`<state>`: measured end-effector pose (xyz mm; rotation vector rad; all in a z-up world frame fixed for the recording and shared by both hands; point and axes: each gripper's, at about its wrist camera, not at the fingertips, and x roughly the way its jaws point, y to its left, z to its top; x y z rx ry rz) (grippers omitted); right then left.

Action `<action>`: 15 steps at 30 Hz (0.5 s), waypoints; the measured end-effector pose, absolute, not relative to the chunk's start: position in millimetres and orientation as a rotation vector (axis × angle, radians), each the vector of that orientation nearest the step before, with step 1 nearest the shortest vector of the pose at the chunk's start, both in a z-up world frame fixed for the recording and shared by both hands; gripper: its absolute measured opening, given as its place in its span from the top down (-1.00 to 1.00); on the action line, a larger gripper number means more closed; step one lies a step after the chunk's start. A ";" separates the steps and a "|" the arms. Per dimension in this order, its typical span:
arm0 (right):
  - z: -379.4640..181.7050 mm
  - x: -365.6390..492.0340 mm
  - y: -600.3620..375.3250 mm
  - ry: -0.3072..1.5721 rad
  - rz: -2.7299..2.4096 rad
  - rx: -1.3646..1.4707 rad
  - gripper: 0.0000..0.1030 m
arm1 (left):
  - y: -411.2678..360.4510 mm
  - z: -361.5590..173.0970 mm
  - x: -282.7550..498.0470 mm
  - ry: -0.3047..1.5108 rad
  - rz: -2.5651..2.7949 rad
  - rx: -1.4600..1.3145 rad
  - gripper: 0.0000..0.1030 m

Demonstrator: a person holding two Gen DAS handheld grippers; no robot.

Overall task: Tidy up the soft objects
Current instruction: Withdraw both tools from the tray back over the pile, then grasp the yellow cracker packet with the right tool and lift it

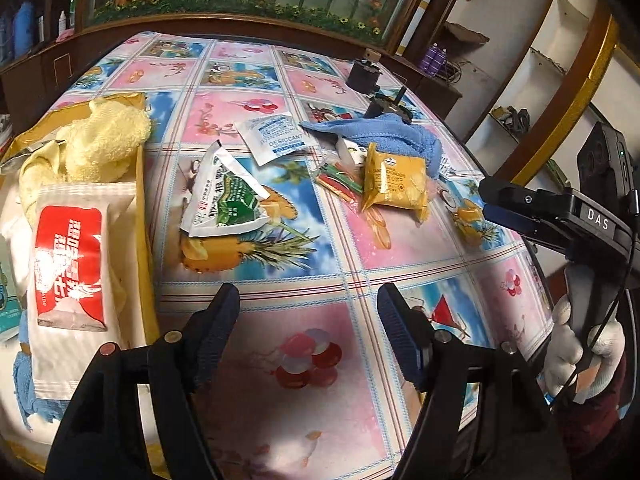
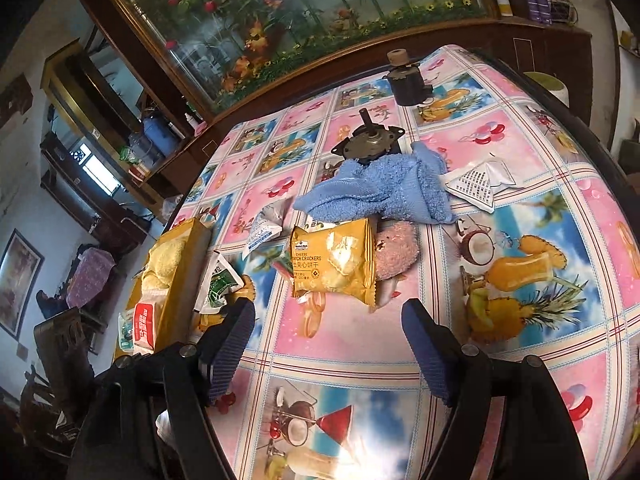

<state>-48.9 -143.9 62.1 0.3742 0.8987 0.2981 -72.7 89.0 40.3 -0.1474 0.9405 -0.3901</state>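
soft items lay split between table and box. left gripper [image 1: 308, 334] hovered over the patterned tablecloth [image 1: 340, 248], jaws wide, holding nothing. right gripper [image 2: 328, 344] likewise wide and empty, just short of the yellow cracker packet [image 2: 334, 260]. pink plush piece [image 2: 396, 250] touched that packet; blue towel [image 2: 380, 192] lay just beyond. yellow towel [image 1: 104, 140] and red-label wipes pack [image 1: 76, 276] sat in the gold box [image 1: 144, 216] at left.

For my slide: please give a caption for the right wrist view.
Open right gripper facing a yellow cracker packet and blue towel.
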 end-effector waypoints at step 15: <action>57.4 -49.2 -139.7 0.929 0.265 0.346 -0.52 | 119.5 70.6 -93.2 0.846 -0.428 -0.224 -0.37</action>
